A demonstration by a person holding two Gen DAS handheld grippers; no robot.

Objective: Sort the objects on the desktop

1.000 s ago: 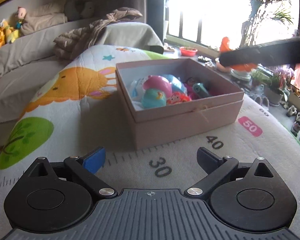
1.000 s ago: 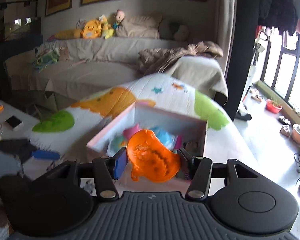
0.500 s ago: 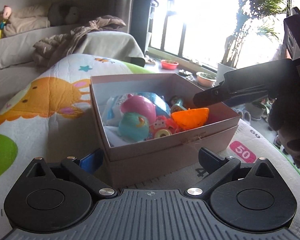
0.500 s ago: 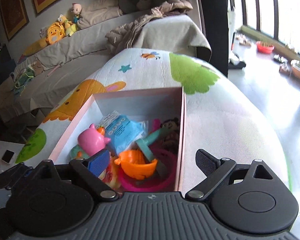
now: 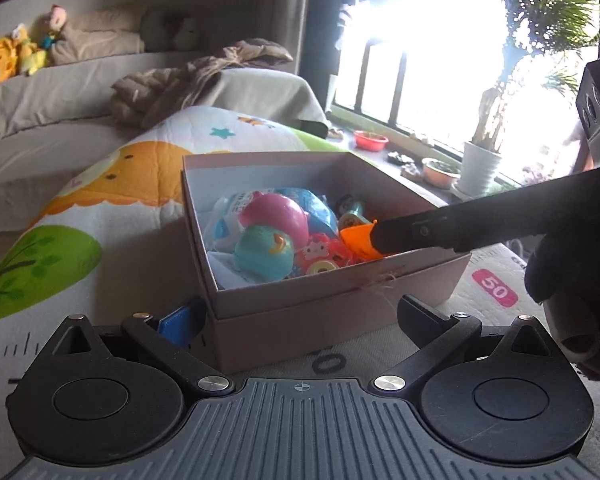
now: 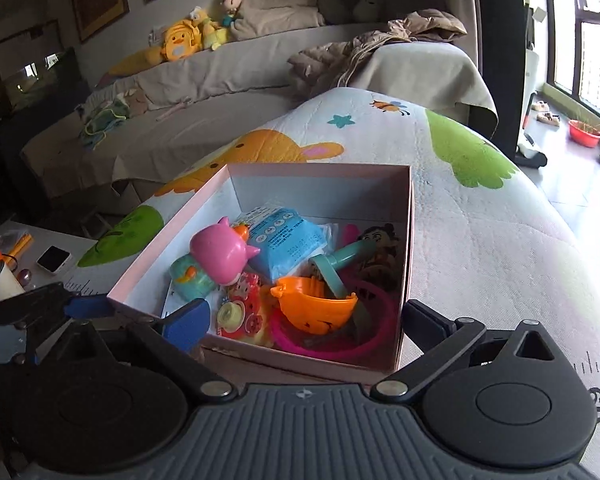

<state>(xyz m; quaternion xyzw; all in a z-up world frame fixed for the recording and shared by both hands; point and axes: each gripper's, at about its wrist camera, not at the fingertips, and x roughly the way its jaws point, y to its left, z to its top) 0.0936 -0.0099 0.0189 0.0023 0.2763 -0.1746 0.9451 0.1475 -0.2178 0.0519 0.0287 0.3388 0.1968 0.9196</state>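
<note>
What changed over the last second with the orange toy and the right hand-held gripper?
The right hand-held gripper let go of the orange toy, which now lies in the pink box; its jaws went from shut to open. The left hand-held gripper moved closer to the box and stayed open and empty.

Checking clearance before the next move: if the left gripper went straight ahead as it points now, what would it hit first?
Most likely the near wall of the pink box: it fills the gap ahead of the open left gripper, apparently very close, though depth is uncertain.
</note>
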